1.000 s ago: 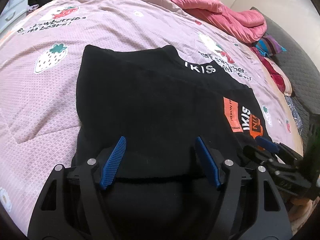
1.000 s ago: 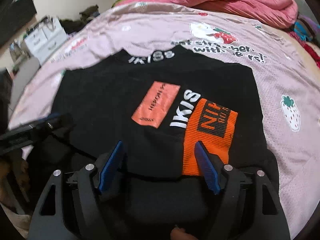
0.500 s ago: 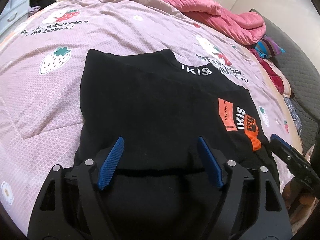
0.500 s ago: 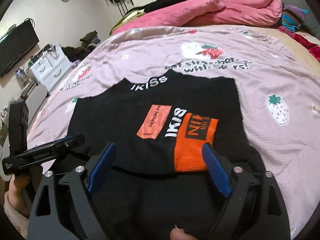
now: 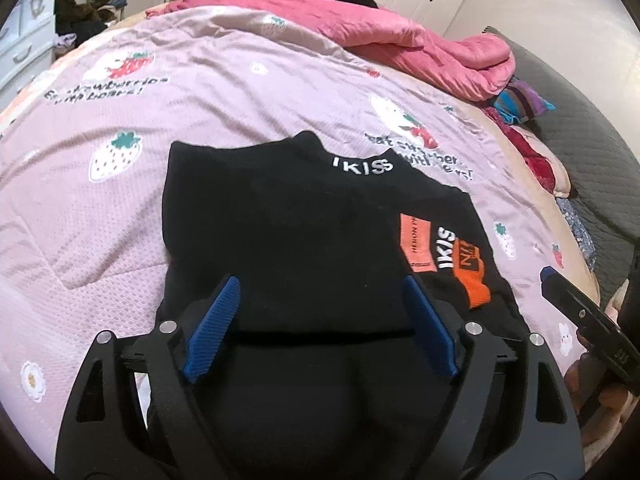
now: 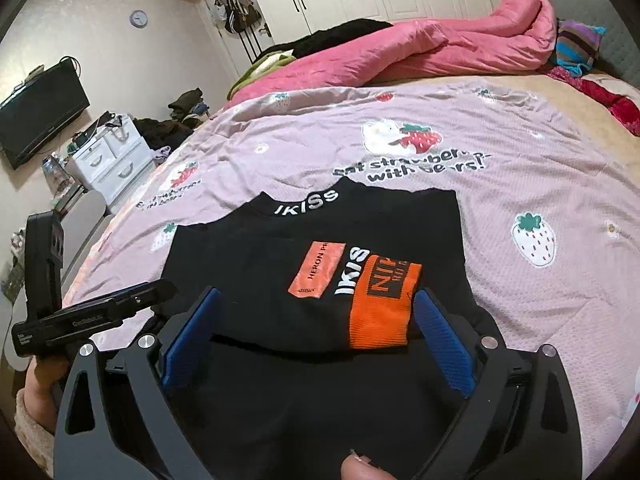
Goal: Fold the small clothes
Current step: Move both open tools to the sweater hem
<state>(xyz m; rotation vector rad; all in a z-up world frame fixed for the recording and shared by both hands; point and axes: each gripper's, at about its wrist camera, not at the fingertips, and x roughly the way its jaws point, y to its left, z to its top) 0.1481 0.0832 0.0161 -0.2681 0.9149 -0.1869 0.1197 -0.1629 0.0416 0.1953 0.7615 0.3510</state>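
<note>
**Fold laid, release under way: risks and legible text**

Black top lying on bed, part-folded: sleeves turned in over the body, hem fold crossing just ahead of both grippers. Collar at the far end, pointing toward pink duvet.

Left gripper: fingers spread and widening, nothing pinched; cloth below, not between the pads. Right gripper: fingers spread wide, nothing clamped.

Risks, judged from the top as it lies:
- Loose near fold likely to spring back or slide; soft knit, soft bedding underneath, no crease set.
- Snagging of a ribbed pad on the knit during withdrawal, dragging the folded edge out of line.
- Orange cuff on top of the body, near the right side edge; prone to slip off if next fold grabs only the lower layer.
- Uneven next grasp from the two sides: skewed packet.

Legible text:
- Collar: "IKISS", white.
- Salmon patch beside cuff: "HERON P…", rest cut off.
- Sleeve: "IKIS", white; cuff: "NIP…", partial.
- Bedcover beyond collar: "eat strawberries with bears!", partly creased.
</note>
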